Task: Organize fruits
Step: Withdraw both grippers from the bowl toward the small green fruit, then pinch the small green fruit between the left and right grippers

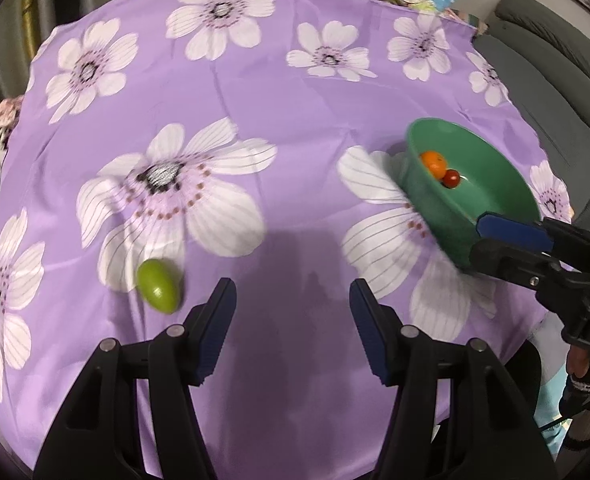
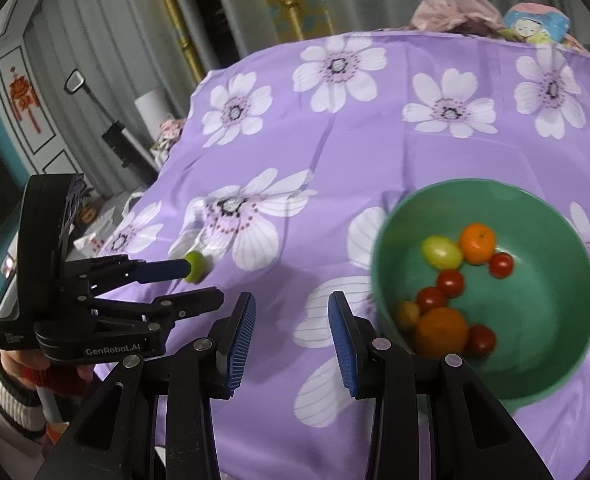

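Left gripper (image 1: 293, 330): held apart, empty; green fruit (image 1: 159, 286) lies just beside it.
Right gripper (image 2: 291, 338): parted, empty, beside bowl (image 2: 555, 376) rim.
Bench (image 1: 295, 100): far cloth left bare.

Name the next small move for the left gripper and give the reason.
Probably shift the left gripper left and down over the green fruit. It is the only fruit left on the purple cloth, just outside the open fingers; the rest sit in the green bowl.

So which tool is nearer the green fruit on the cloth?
Left. The left tool hangs open just beside the green fruit; the right tool sits over by the green bowl, holding nothing.
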The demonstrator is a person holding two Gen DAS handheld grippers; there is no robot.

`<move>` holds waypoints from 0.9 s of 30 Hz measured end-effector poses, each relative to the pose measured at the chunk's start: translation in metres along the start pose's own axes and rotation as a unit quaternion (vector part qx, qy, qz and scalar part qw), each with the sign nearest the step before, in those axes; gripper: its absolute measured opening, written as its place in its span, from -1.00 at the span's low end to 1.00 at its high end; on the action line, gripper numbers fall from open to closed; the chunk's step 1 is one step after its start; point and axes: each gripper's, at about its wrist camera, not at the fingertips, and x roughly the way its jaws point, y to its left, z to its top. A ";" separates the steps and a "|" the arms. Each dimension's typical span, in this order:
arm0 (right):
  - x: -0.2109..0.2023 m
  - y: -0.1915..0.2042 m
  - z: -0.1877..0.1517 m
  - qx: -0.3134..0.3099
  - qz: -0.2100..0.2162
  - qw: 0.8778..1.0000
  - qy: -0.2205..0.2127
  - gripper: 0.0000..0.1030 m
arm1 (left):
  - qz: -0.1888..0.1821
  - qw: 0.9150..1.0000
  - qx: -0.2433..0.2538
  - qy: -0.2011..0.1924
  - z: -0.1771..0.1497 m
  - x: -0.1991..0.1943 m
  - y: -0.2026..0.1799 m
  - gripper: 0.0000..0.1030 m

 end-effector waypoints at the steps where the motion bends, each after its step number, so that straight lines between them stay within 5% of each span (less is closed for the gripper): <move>1: 0.001 0.002 0.000 -0.001 0.001 1.000 0.002 -0.26 | 0.002 1.000 -0.006 0.002 -0.002 0.000 0.005 0.13; 27: 0.080 0.054 0.004 -0.017 0.075 0.993 0.091 -0.26 | 0.014 0.997 -0.078 -0.008 -0.039 -0.010 0.087 0.10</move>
